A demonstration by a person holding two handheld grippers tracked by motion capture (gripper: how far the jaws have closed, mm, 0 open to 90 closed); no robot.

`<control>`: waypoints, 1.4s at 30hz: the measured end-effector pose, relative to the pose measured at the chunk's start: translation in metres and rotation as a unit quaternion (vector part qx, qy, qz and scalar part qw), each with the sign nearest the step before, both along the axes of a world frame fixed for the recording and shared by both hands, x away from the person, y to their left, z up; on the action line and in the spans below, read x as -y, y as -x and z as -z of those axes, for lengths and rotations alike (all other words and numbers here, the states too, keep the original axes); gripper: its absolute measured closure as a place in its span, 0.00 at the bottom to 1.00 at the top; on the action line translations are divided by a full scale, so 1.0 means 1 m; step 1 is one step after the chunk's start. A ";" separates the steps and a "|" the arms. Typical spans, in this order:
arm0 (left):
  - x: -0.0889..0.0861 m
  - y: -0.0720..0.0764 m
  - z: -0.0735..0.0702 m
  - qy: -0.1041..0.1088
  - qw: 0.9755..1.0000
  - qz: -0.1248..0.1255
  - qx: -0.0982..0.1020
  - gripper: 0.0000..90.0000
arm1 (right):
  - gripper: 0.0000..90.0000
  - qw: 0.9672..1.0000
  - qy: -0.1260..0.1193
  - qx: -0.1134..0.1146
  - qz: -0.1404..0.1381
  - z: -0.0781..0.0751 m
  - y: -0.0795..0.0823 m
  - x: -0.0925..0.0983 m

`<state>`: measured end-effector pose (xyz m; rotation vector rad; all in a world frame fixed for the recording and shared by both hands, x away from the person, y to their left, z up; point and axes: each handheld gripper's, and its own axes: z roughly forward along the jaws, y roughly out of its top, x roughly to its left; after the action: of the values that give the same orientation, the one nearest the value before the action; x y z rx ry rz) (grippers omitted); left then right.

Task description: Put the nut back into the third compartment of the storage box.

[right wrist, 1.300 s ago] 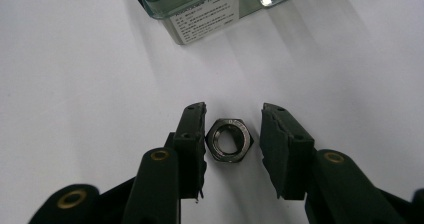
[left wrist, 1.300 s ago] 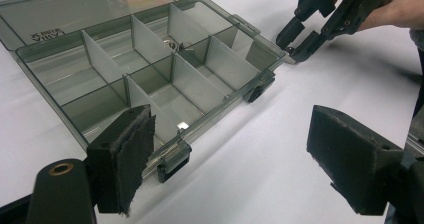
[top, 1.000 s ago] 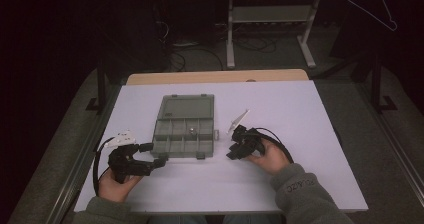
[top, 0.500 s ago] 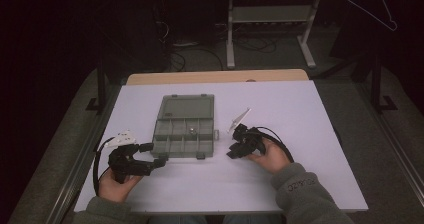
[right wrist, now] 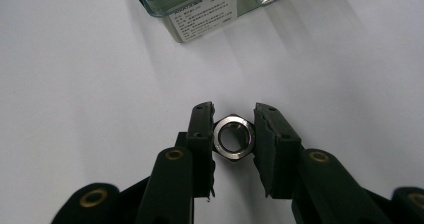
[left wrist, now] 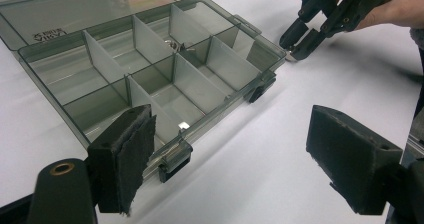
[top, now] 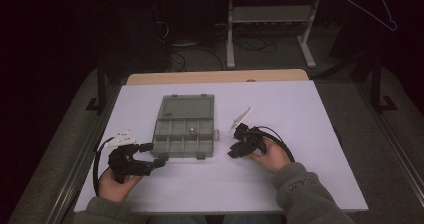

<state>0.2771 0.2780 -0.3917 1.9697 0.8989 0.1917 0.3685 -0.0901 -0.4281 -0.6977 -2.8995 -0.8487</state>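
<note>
White table (top: 310, 114) w/ open grey compartment box (top: 185, 129) on it; steel nut (right wrist: 233, 137) just beside box.

Readable marks: few, and mostly too small or blurred to make out.

The organizer box (right wrist: 205, 4) carries a white label (right wrist: 202, 23) on its side wall in the right gripper view; it holds several lines of small black print, too fine to read. The box's lid (left wrist: 75, 9) bears an embossed round mark with a short word beside it in the left gripper view, illegible at this angle. The person's grey sleeve (top: 305, 191) shows pale lettering in the high view, roughly "PUBLIC", uncertain.
</note>
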 end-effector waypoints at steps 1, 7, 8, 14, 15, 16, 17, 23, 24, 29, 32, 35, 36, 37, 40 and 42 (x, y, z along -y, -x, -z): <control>0.000 0.000 0.000 0.001 1.000 0.000 0.000 0.21 | 0.77 1.000 -0.001 0.000 0.001 0.000 0.000 0.000; 0.001 0.001 0.000 0.002 1.000 -0.002 -0.004 0.21 | 0.77 1.000 -0.003 0.003 0.001 -0.004 0.000 0.001; 0.001 0.001 0.000 0.002 1.000 -0.003 -0.004 0.21 | 0.77 1.000 -0.006 0.004 0.001 -0.006 -0.001 0.001; 0.001 0.000 0.000 0.001 1.000 -0.002 -0.003 0.21 | 0.77 1.000 -0.015 0.012 0.002 -0.018 -0.006 0.000; 0.001 0.000 0.000 0.001 1.000 -0.001 -0.002 0.21 | 0.77 1.000 -0.016 0.015 0.001 -0.022 -0.007 -0.001; 0.001 0.000 0.000 0.002 1.000 -0.002 -0.003 0.21 | 0.77 1.000 -0.018 0.018 -0.001 -0.025 -0.009 -0.003; 0.001 0.000 0.000 0.001 1.000 -0.002 -0.003 0.21 | 0.77 1.000 -0.019 0.020 0.000 -0.029 -0.010 -0.005; 0.001 0.000 0.000 0.000 1.000 0.001 0.000 0.21 | 0.77 0.999 -0.035 0.036 -0.008 -0.052 -0.025 -0.022; 0.001 0.000 0.000 0.000 1.000 0.002 0.000 0.21 | 0.77 0.999 -0.037 0.037 -0.009 -0.056 -0.028 -0.026; 0.001 0.000 0.000 0.002 1.000 0.001 0.000 0.21 | 0.77 0.998 -0.047 0.041 -0.017 -0.068 -0.044 -0.050; 0.000 -0.001 0.000 -0.003 1.000 0.004 0.000 0.21 | 0.77 0.998 -0.044 0.043 -0.029 -0.072 -0.050 -0.068; 0.001 -0.001 0.000 -0.001 1.000 0.004 0.000 0.21 | 0.77 0.998 -0.038 0.046 -0.038 -0.075 -0.055 -0.085; 0.001 -0.001 0.000 0.001 1.000 0.002 -0.001 0.21 | 0.77 0.998 -0.037 0.044 -0.037 -0.075 -0.057 -0.089; 0.001 0.000 0.000 0.001 1.000 0.002 0.000 0.21 | 0.77 0.998 -0.037 0.041 -0.042 -0.074 -0.059 -0.094; 0.001 0.000 0.000 0.002 1.000 0.000 -0.002 0.21 | 0.77 0.998 -0.027 0.037 -0.038 -0.072 -0.065 -0.105; 0.001 -0.001 0.000 0.003 1.000 -0.001 -0.003 0.21 | 0.77 0.998 -0.025 0.036 -0.039 -0.069 -0.069 -0.111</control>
<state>0.2777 0.2768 -0.3920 1.9646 0.9029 0.1841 0.4370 0.0211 -0.3594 -0.5579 -2.9350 -0.9514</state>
